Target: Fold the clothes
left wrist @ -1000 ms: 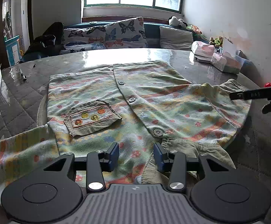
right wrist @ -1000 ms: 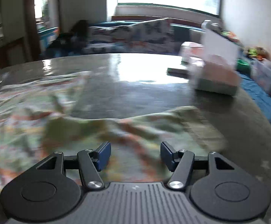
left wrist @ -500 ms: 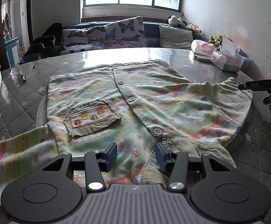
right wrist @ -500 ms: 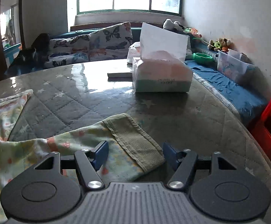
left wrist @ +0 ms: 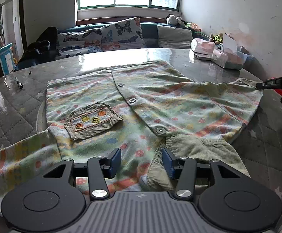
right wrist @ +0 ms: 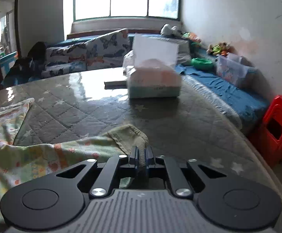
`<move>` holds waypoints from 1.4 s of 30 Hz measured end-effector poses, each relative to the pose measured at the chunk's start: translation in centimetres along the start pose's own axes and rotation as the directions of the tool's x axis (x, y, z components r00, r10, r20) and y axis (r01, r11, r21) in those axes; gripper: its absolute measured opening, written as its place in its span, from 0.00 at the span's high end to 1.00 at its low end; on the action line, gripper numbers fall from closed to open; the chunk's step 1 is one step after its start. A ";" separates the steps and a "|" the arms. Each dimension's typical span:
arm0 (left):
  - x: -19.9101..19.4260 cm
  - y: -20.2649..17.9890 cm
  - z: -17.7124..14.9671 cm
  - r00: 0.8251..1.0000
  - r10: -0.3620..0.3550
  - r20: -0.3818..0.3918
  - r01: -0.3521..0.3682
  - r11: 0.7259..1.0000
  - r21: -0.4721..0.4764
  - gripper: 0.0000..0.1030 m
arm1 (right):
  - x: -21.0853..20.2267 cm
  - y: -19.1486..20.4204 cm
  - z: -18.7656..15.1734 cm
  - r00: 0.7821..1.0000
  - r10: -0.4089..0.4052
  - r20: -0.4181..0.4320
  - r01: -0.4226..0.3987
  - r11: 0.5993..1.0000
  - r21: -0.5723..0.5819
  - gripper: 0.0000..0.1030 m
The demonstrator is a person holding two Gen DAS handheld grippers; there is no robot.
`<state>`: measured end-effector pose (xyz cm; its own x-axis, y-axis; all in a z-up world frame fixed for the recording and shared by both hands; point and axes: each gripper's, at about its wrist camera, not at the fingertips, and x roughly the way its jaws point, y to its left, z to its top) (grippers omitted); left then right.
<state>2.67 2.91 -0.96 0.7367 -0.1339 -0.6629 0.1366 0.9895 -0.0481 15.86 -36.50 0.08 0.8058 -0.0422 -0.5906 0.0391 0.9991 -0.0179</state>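
A small green patterned cardigan (left wrist: 141, 101) with buttons and a ribbed chest pocket (left wrist: 92, 120) lies flat on the quilted grey table (left wrist: 14, 112). My left gripper (left wrist: 141, 162) is open and hovers over the collar end, near the ribbed collar (left wrist: 195, 149). In the right wrist view my right gripper (right wrist: 141, 160) is shut on the ribbed cuff (right wrist: 129, 136) of the right sleeve (right wrist: 63, 151). It also shows in the left wrist view (left wrist: 265, 84) at the sleeve's far right tip.
A tissue box (right wrist: 154, 81) stands on the table beyond the cuff, also in the left wrist view (left wrist: 226, 58). A pen (left wrist: 19, 82) lies far left. A red stool (right wrist: 277, 124) stands off the table's right edge. A sofa with butterfly cushions (left wrist: 106, 36) is behind.
My right gripper moved right to the sleeve cuff and closed on it. My left gripper stayed open and in place.
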 end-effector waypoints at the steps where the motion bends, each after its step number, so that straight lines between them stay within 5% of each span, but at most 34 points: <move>1: -0.1 0.1 0.0 1.000 -0.005 -0.002 0.005 1.000 0.000 0.51 | -0.7 -0.2 -0.4 1.000 -0.010 0.007 0.010 1.000 0.008 0.94; 10: -0.9 1.7 -0.4 0.996 -0.091 -0.014 0.092 0.995 0.040 0.51 | -5.4 -3.1 -5.2 0.991 -0.137 -0.005 0.137 0.986 0.093 0.98; 15: -1.7 2.5 0.4 0.995 -0.095 0.000 0.095 0.995 0.008 0.51 | -5.8 -3.5 -4.3 0.995 -0.097 0.017 0.095 0.989 0.117 0.78; 17: -2.0 1.8 1.0 0.994 -0.111 0.016 0.111 0.994 0.017 0.51 | -5.5 -3.2 -3.6 0.997 -0.072 0.028 0.069 0.991 0.114 0.50; 25: -1.3 -5.7 2.7 0.961 -0.277 0.018 0.270 0.947 0.174 0.51 | -2.7 -1.3 -2.5 1.000 0.013 -0.010 -0.012 0.996 0.085 0.39; 32: 1.8 -11.5 2.7 0.960 -0.276 -0.034 0.270 0.897 0.349 0.52 | -2.2 -1.3 -2.5 0.999 0.022 -0.029 -0.019 0.997 0.079 0.34; 35: 2.9 -12.4 2.5 0.966 -0.253 -0.052 0.252 0.882 0.399 0.62 | -2.2 -1.4 -2.6 0.999 0.023 -0.033 -0.021 0.997 0.068 0.34; 40: 3.4 -12.8 2.2 0.965 -0.254 -0.062 0.256 0.870 0.422 0.93 | -2.0 -1.6 -2.8 0.999 0.007 -0.037 -0.005 0.998 0.059 0.34; 42: 3.2 -12.6 2.2 0.959 -0.274 -0.073 0.279 0.863 0.420 0.96 | -2.1 -1.9 -2.9 0.999 -0.001 -0.041 0.003 0.998 0.063 0.34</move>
<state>4.79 -10.14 -0.85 0.6204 -0.3953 -0.6774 0.6017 0.7938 0.0878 12.42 -38.25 -0.99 0.7806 -0.0425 -0.6236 0.0793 0.9964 0.0312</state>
